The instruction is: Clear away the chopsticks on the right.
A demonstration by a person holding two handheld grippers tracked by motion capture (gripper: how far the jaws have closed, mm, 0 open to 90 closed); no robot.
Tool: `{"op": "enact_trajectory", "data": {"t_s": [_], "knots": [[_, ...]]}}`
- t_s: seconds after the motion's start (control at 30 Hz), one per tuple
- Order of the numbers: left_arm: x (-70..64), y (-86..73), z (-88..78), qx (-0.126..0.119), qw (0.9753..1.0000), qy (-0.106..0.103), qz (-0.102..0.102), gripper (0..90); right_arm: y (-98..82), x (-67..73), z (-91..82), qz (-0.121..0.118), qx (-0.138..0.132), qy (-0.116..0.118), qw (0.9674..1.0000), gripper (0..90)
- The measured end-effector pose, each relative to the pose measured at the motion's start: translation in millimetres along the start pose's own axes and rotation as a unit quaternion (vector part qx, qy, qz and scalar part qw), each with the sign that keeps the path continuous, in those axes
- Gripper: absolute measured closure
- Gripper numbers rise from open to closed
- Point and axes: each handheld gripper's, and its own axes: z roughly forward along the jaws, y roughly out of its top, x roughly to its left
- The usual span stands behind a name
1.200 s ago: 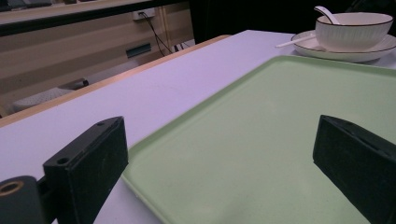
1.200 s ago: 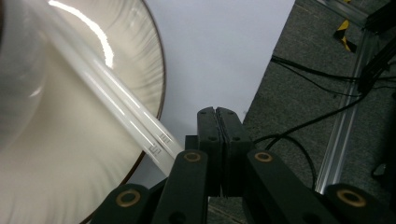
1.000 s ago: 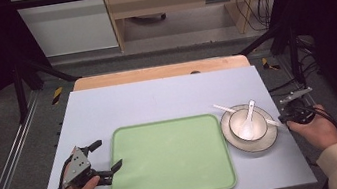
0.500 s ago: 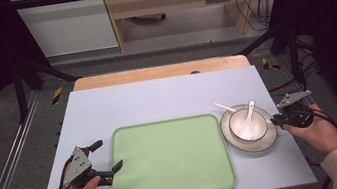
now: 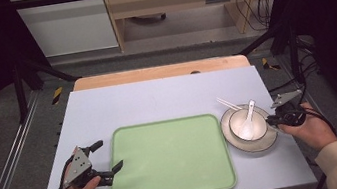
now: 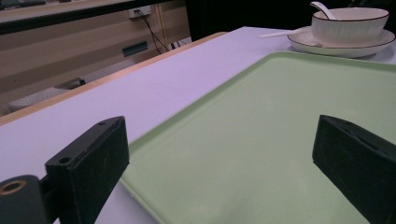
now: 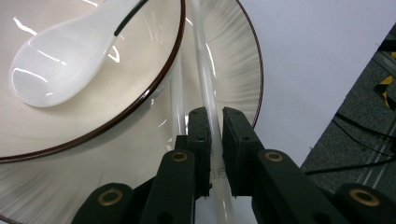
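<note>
At the table's right edge my right gripper [image 7: 214, 140] has its jaws closed narrowly on one white chopstick [image 7: 205, 79], which lies across the plate [image 5: 264, 142] beside the bowl [image 5: 248, 124]; a second chopstick [image 7: 176, 100] lies just beside it. A white spoon [image 5: 247, 122] rests inside the bowl. Near the front-left corner my left gripper [image 5: 106, 157] has its jaws spread wide and holding nothing, straddling the left edge of the bare green tray [image 5: 166, 160].
</note>
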Motion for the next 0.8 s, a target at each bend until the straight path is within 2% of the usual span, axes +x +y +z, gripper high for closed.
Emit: {"op": "enact_trajectory", "data": {"t_s": [0.13, 0.23, 0.33, 0.47, 0.6, 0.77, 0.8], "knots": [[0.2, -0.2, 0.2, 0.000, 1.0000, 0.000, 0.000, 3.4, -1.4, -0.1, -1.5, 0.005, 0.002, -0.003, 1.0000, 84.2], [-0.2, 0.0, 0.2, -0.001, 1.0000, 0.000, 0.000, 3.4, -3.3, -0.8, -3.5, 0.012, -0.003, -0.017, 0.9998, 84.3], [0.1, 0.1, -0.2, -0.001, 1.0000, 0.001, 0.000, 3.4, -4.1, -3.0, -13.7, 0.022, -0.020, -0.037, 0.9989, 84.3], [0.4, 0.0, -0.2, -0.001, 1.0000, 0.002, 0.000, 3.4, -0.6, -1.3, -37.4, 0.051, -0.051, -0.065, 0.9953, 84.3], [-0.4, 0.2, 0.6, -0.001, 1.0000, 0.000, 0.001, 3.4, 7.9, 9.8, -59.7, 0.050, -0.088, -0.085, 0.9912, 84.4], [-0.2, 0.5, -0.4, -0.001, 1.0000, 0.001, 0.004, 3.4, 15.8, 18.3, -65.7, 0.045, -0.107, -0.094, 0.9888, 84.4], [0.0, 0.3, -0.3, -0.002, 1.0000, 0.001, 0.001, 3.4, 18.5, 20.1, -67.4, 0.050, -0.116, -0.099, 0.9869, 84.4]]}}
